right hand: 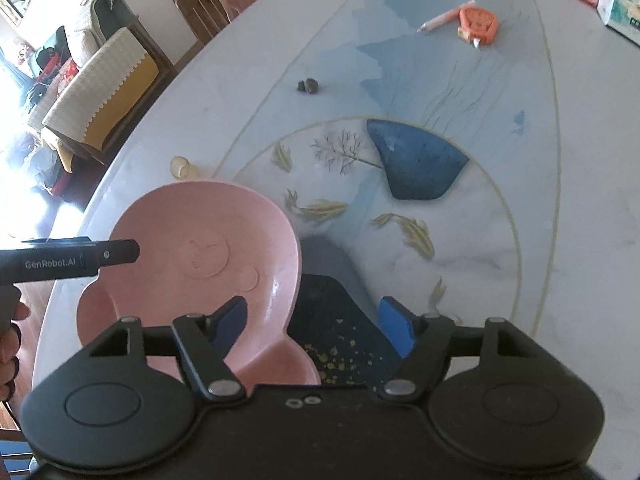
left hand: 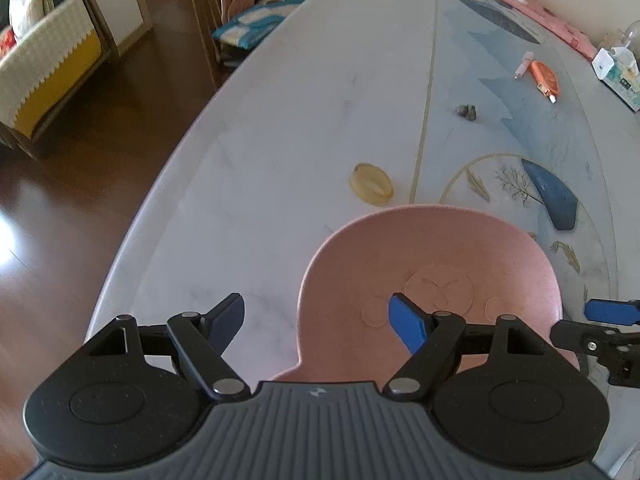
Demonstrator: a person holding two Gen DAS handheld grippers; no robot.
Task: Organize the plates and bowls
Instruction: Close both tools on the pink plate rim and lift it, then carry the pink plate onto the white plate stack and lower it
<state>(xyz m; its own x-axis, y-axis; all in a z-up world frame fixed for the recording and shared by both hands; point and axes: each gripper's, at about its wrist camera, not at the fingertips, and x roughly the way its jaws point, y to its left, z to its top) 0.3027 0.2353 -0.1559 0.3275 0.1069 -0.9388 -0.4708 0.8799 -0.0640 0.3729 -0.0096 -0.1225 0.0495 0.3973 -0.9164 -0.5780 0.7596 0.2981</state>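
A pink plate (left hand: 440, 264) with ear-like lobes and an embossed face lies flat on the patterned table near its front left edge. My left gripper (left hand: 316, 316) stands open astride the plate's left rim, one blue finger over the inside and the other over bare table. My right gripper (right hand: 312, 318) is open astride the right rim of the same plate (right hand: 192, 232), with its left finger above the plate and its right finger over the table. Neither pair of pads presses on the rim. A blue finger (left hand: 608, 312) of the right gripper shows at the left wrist view's right edge.
A yellowish translucent piece (left hand: 372, 184) lies just beyond the plate. Farther back are small dark lumps (left hand: 466, 112), an orange tape dispenser (left hand: 544, 78), a tissue box (left hand: 618, 70) and a pink cloth (left hand: 532, 8). The table's rounded edge (left hand: 168, 184) drops to wooden floor with chairs.
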